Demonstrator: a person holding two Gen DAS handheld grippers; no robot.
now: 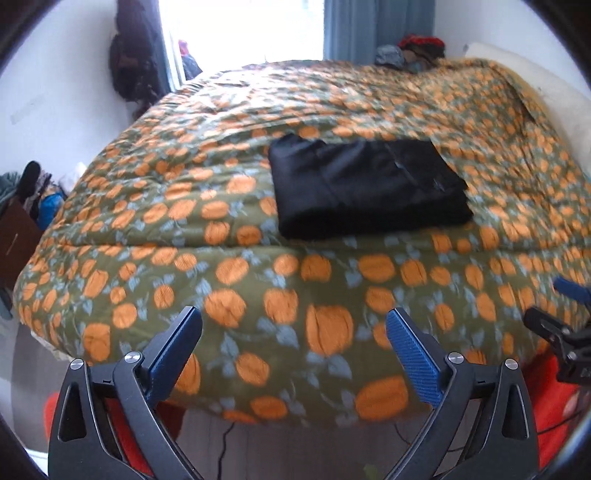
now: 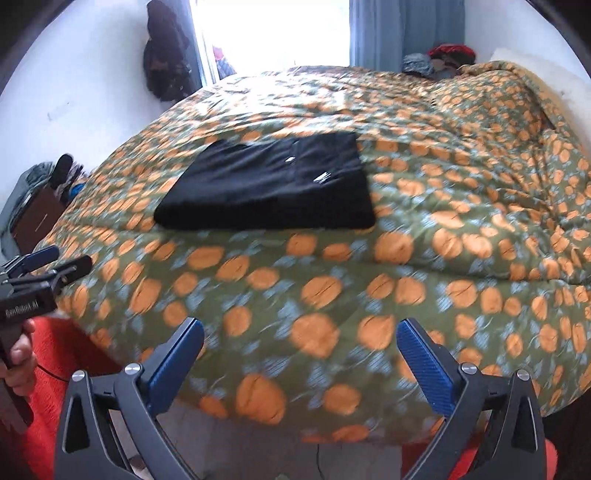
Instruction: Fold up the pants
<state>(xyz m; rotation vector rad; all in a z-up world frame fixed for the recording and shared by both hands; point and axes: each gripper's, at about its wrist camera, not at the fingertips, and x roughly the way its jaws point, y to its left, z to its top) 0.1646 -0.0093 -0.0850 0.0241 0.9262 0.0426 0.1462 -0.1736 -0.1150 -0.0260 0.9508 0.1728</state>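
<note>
Black pants (image 1: pixel 369 188) lie folded into a compact rectangle on the bed (image 1: pixel 295 288), centre of the frame in the left wrist view, upper centre-left in the right wrist view; small white marks show on the top layer in the right view; pants rest flat on the quilt with orange pumpkins on olive green, well apart from both grippers.

Left gripper (image 1: pixel 293 325) at the bottom of its own view; fingers (image 1: pixel 413 354) spread wide, blue pads facing each other, nothing between them but the quilt edge beyond; the same gripper shows at the left edge of the right view, a hand (image 2: pixel 20 354) on its grip.

Right gripper (image 2: pixel 300 336) at the bottom of its own view; fingers spread wide, holding nothing; its tips poke in at the right edge of the left view.

Background: bright window (image 1: pixel 240 29) at top centre; blue curtain (image 1: pixel 376 26) beside it; dark clothes hang on the white wall at upper left; a heap of clothes at the bed's far right corner; red fabric (image 2: pixel 55 350) at the lower corners; both views somewhat motion-blurred.
</note>
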